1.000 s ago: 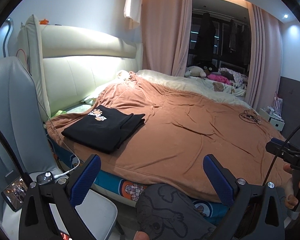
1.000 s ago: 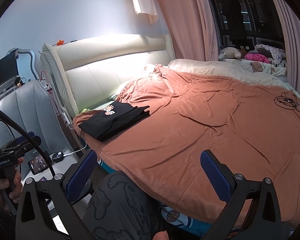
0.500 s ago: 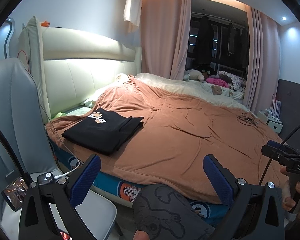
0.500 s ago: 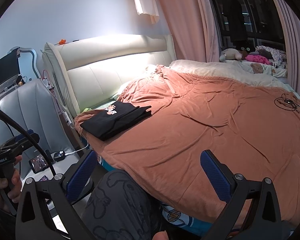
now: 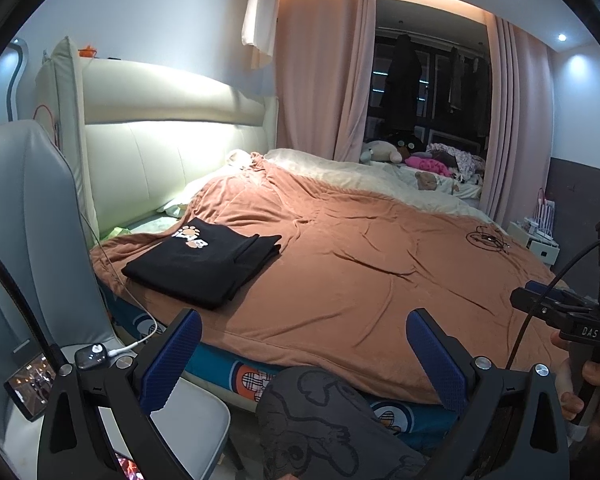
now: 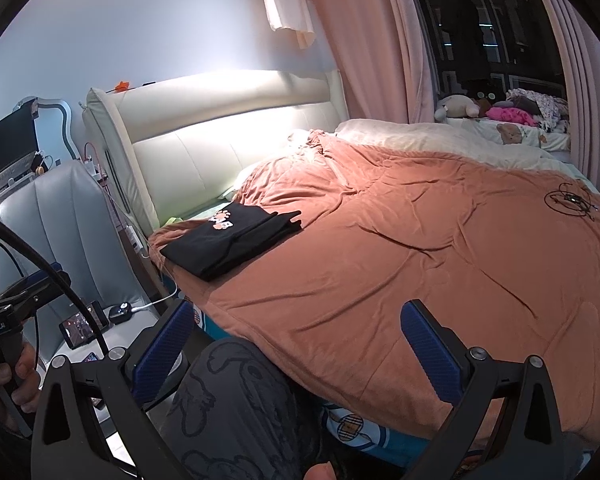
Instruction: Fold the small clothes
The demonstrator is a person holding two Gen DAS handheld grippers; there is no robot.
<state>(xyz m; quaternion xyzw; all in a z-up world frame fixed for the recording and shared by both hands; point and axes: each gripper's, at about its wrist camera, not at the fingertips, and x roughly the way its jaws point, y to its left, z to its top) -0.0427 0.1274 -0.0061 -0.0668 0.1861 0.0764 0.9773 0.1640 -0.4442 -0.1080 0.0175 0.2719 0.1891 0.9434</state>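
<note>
Garment: a folded black cotton T-shirt with an orange-and-white paw print (image 5: 202,258) (image 6: 230,238) lies flat on the near left corner of the bed, print side up, close to the headboard end.
Fold: it is a neat rectangle, with layered edges showing along its right side.
Bedding: a rust-brown velvety blanket (image 5: 360,264) (image 6: 420,248) covers most of the bed under the shirt; a cream quilt (image 5: 360,174) shows along its far edge.
Left gripper: the black left gripper with blue padded fingers (image 5: 300,356) is spread wide and holds nothing; it hangs off the bed's near edge, and the shirt lies ahead of it and to its left, well apart.
Right gripper: the matching right gripper (image 6: 296,346) is also spread wide and bare; the shirt sits ahead and left of it, well apart.
Person: a knee in grey cartoon-print trousers (image 5: 320,412) (image 6: 236,400) rests against the bed's near side, between the fingers in both views.
Headboard: a cream padded leather headboard (image 5: 160,132) rises just beyond the shirt.
Chair: a grey padded chair (image 5: 20,216) stands left of the bed.
Cable: a tangled black cable (image 5: 486,238) (image 6: 570,200) lies on the blanket's right side, far from the shirt.
Window side: pink curtains (image 5: 320,72) and plush toys (image 5: 384,152) at the far end.
</note>
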